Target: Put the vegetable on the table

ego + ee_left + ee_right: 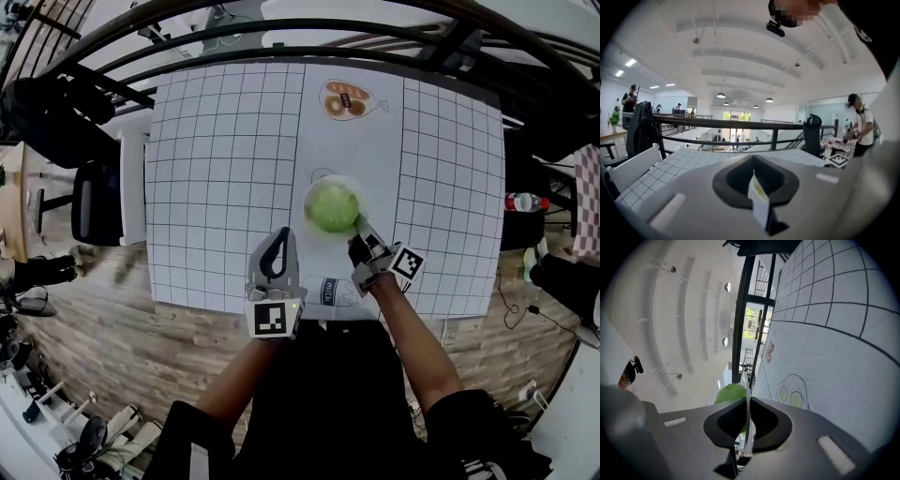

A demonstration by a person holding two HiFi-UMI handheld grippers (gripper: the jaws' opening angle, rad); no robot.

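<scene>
Right gripper (359,229) clamped on bowl (312,192) rim, frame centre, green vegetable (334,207) inside; left gripper (278,238) closed (idle). Next, likely: tip onto bench (225,141).

Snack packet (349,99) far side — bottle (525,202) off right, black chair (94,202) left.

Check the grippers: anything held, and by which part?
Right gripper pinches the near rim of the white dish carrying the green vegetable. Left gripper holds nothing.
</scene>
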